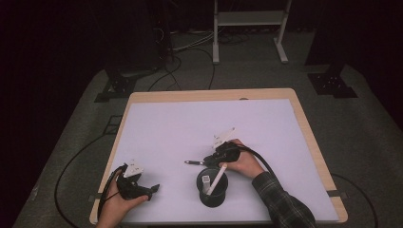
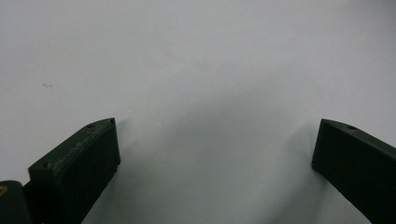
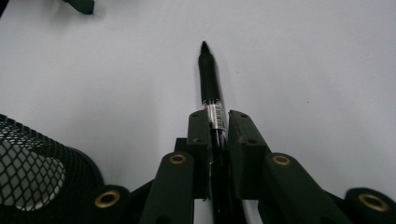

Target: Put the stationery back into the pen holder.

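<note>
Right gripper point(image 3: 218, 122) clamped on a slim black pen point(image 3: 208, 74); left gripper point(image 2: 212, 144) idle on the bench.

The right gripper's jaws are pressed narrow against the pen's barrel at its labelled band, the pointed tip projecting forward low over the white-topped bench point(image 1: 190, 123). In the high view the pen point(image 1: 194, 162) lies just beyond the black mesh cylindrical pen cup point(image 1: 212, 190), which holds a white stick-shaped pen point(image 1: 216, 179) leaning on its rim. The left gripper's jaws stand wide apart over bare bench surface, nothing between them, well apart from the cup.
</note>
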The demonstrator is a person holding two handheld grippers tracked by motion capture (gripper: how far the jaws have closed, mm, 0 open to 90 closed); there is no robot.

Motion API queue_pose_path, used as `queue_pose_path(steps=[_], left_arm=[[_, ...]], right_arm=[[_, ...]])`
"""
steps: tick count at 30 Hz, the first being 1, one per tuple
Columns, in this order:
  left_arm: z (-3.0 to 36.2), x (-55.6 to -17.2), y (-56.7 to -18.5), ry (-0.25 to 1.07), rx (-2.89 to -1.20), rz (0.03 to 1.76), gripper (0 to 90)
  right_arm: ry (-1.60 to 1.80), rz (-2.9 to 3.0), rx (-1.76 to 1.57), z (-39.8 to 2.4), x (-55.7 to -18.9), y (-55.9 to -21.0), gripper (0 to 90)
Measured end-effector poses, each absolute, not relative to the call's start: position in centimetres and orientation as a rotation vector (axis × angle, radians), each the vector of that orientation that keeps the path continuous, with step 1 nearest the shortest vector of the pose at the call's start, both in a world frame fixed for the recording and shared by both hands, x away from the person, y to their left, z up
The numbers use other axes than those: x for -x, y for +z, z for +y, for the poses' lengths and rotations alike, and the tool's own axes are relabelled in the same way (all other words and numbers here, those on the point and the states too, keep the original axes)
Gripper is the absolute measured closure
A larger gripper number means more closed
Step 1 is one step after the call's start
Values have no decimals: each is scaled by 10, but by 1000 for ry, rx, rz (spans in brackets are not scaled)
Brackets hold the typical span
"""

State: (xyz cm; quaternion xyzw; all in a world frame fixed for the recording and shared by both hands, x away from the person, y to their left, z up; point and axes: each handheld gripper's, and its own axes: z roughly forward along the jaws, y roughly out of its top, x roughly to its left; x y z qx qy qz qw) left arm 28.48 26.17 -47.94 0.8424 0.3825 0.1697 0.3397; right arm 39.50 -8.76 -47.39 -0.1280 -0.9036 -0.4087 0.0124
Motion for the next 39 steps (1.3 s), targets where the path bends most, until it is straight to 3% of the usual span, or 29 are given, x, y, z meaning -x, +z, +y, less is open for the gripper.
queue_pose_path(steps=[9,19,39], left_arm=[[262,-285,-479,443,-2193,995,0],[262,-285,-479,442,-2193,995,0],[262,-285,-479,443,-2193,994,0]], right_arm=[[-1271,-2831,438,-91,-396,-473,787],[-1303,-2802,421,-74,-403,-475,722],[-1352,-2775,481,-77,-410,-468,789]])
